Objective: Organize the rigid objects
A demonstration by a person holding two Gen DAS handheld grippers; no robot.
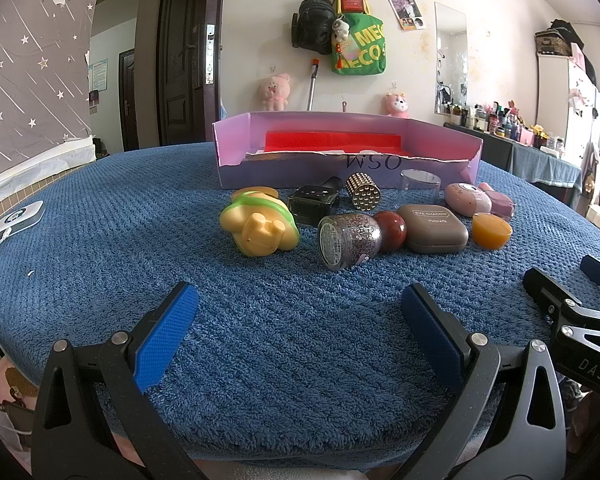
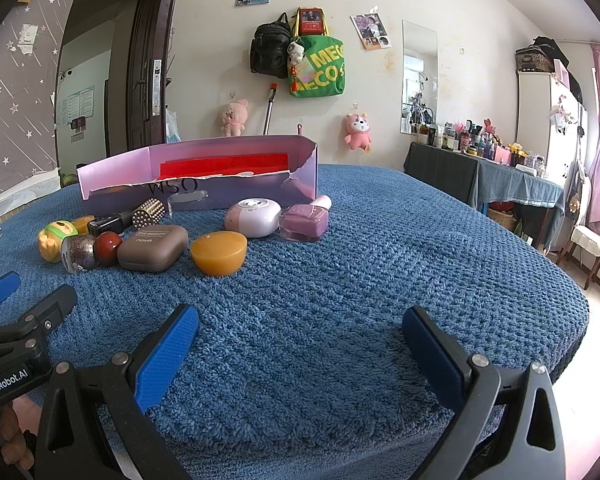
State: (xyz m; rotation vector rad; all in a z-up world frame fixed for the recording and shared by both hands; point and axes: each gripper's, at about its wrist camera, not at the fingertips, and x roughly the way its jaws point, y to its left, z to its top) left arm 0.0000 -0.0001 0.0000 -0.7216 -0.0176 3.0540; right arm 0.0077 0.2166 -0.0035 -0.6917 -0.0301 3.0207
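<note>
Several small objects lie in a cluster on the blue towel: a yellow-green toy [image 1: 259, 226], a glitter jar [image 1: 348, 240], a red ball [image 1: 390, 230], a brown eyeshadow case [image 1: 434, 228], an orange half-dome [image 1: 491, 231], a pink round device [image 1: 467, 199], a purple bottle [image 2: 303, 222], a studded gold cylinder [image 1: 363, 191] and a dark square bottle [image 1: 312, 204]. Behind them stands an open purple box [image 1: 340, 168] with a red insert. My left gripper [image 1: 300, 320] is open and empty, short of the cluster. My right gripper [image 2: 300, 340] is open and empty, to the right of it.
A white device with a cable [image 1: 18, 216] lies at the towel's left edge. A clear plastic cup [image 1: 419, 190] stands by the box. The right gripper shows in the left wrist view [image 1: 572, 304]. A dresser with several bottles [image 2: 480, 148] stands far right.
</note>
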